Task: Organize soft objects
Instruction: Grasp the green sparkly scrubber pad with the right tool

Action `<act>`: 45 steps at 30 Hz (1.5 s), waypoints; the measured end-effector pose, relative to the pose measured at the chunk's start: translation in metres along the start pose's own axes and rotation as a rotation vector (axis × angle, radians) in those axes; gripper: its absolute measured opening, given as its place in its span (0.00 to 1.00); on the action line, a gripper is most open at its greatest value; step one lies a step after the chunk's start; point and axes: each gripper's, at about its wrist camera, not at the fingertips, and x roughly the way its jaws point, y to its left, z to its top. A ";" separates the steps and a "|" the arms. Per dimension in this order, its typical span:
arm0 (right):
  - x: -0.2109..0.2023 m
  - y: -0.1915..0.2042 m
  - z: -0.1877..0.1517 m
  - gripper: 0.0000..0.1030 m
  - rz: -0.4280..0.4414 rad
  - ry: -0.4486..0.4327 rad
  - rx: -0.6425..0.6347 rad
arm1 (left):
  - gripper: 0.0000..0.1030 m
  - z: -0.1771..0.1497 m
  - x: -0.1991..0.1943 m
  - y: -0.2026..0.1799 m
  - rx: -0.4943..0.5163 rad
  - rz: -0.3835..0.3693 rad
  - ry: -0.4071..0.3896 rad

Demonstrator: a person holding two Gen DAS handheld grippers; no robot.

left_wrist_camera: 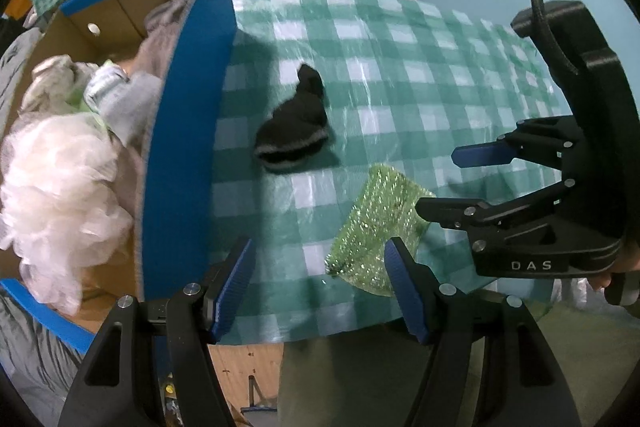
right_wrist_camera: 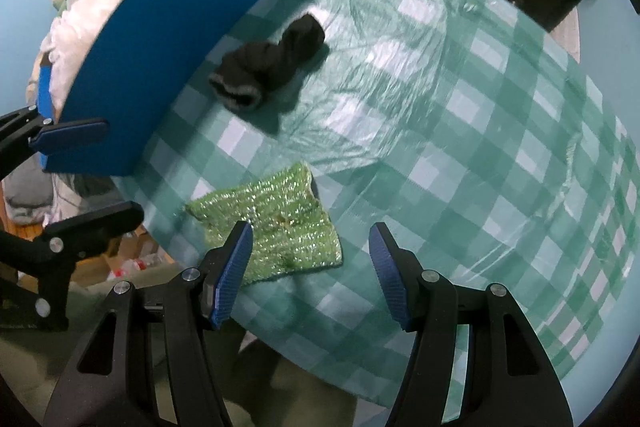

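Lying flat near the table edge, green cloth [right_wrist_camera: 268, 223] — black sock [right_wrist_camera: 268, 67] beyond, beside the box [right_wrist_camera: 172, 27]. Right gripper [right_wrist_camera: 310, 275] and left gripper [left_wrist_camera: 320, 287] both spread, empty. Thin cloth — likely slipping or dragging off the edge.

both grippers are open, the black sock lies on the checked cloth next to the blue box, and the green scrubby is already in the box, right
Not quite: the green scrubby is not in the blue box. The right wrist view shows it on the checked cloth near the table edge. The black sock and both open grippers are as you say.
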 end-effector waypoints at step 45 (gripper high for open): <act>0.015 -0.079 -0.031 0.19 -0.119 -0.097 0.183 | 0.78 0.066 0.043 0.007 -0.002 -0.016 0.002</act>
